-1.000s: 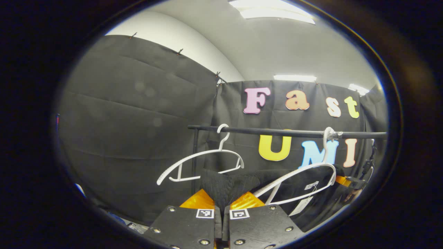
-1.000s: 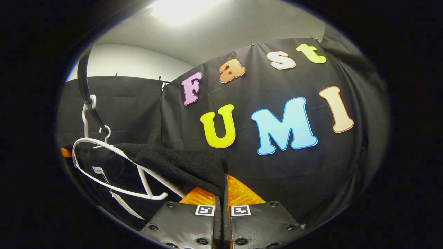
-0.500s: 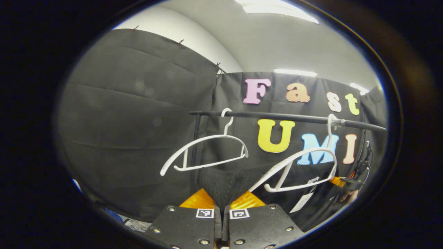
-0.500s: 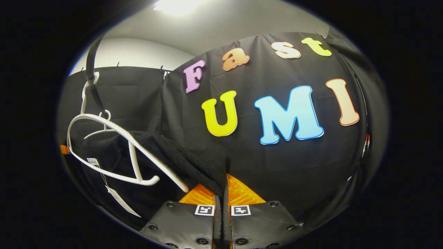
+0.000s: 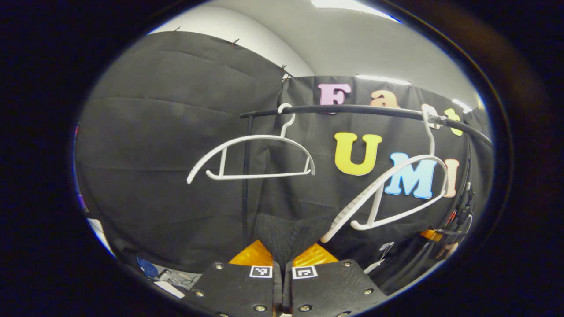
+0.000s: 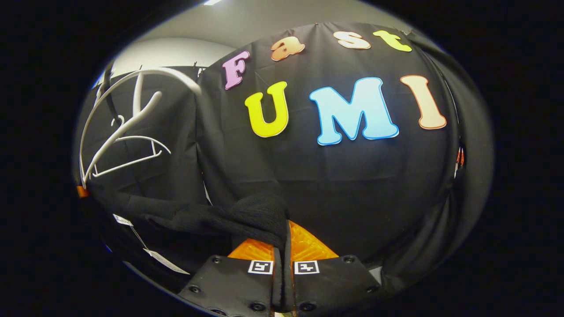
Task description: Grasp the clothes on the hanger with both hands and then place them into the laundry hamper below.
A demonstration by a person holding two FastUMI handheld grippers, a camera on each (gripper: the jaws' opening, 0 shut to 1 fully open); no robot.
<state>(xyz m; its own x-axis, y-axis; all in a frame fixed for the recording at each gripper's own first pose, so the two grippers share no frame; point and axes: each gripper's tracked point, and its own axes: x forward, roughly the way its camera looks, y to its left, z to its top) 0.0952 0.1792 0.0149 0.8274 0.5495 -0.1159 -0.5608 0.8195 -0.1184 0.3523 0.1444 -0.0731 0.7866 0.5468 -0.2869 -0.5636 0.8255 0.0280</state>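
Both grippers are clenched on the same black garment. At the bottom of the left gripper view, the left gripper [image 5: 282, 263] has its two fingers drawn together with a fold of the black knitted garment [image 5: 286, 235] pinched between them; the cloth rises from the tips as a rounded bunch and runs off to the right, low in the view, toward the other gripper [image 5: 434, 235], which is seen far off at the right edge with part of a hand behind it. A white tag [image 5: 382, 256] dangles from the cloth between the two.

In the right gripper view, the right gripper [image 6: 282, 260] is likewise closed on a thick bunch of the garment [image 6: 260, 218], which drapes leftward and downward from the tips as a dark band, with a white tag [image 6: 164, 260] hanging beneath it.

The garment hangs below both hangers and is off them. In the left gripper view, two white hangers hook over a black rail [image 5: 352, 110]: the left hanger [image 5: 251, 156] hangs level and bare, and the right hanger [image 5: 392, 193] is tilted, its lower end close above the cloth, though contact cannot be told. In the right gripper view, the nearer hanger [image 6: 132, 114] shows at the upper left, well above the cloth.

Both grippers point forward at the booth's black wall, level with each other, with the cloth stretched between them.
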